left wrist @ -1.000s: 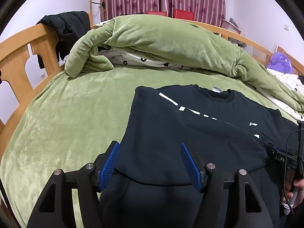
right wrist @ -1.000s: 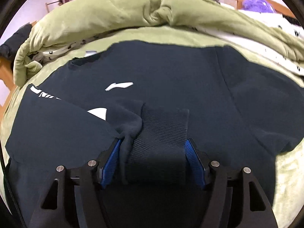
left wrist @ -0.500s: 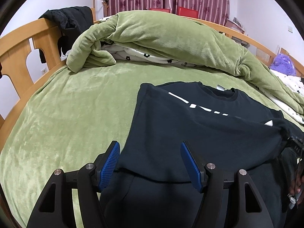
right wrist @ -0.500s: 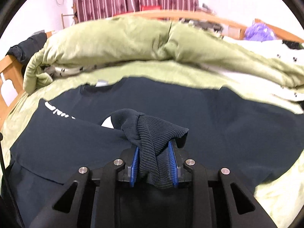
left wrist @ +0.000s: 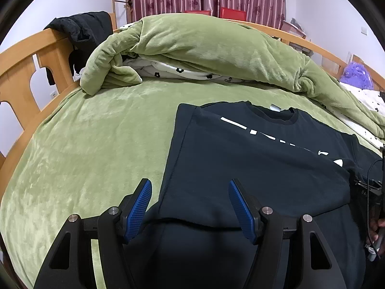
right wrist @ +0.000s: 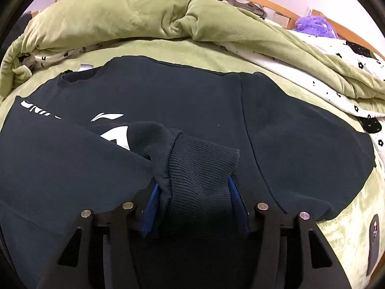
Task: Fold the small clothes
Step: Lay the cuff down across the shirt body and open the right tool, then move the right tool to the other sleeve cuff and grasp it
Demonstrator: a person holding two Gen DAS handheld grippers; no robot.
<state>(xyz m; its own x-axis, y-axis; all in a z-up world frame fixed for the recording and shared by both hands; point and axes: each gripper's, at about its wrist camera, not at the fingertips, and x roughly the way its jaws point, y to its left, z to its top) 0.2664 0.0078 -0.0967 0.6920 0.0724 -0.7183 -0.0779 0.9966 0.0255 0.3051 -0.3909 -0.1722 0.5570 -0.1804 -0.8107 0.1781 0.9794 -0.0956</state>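
The pictures show one dark sweatshirt point(left wrist: 252, 159), one green bedspread point(left wrist: 96, 149), one rolled green quilt point(left wrist: 204, 50), one black jacket point(left wrist: 84, 27) on the bed frame, one purple plush point(left wrist: 356, 74), and two grippers point(left wrist: 190, 204) point(right wrist: 192, 192).

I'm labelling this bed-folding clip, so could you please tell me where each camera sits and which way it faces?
Left wrist: on the left gripper, low over the green bedspread, facing the headboard; open blue fingers straddle the black sweatshirt edge.
Right wrist: on the right gripper, facing the rolled green duvet; fingers flank the ribbed cuff.
Shared: sweatshirt, duvet, purple plush toy.
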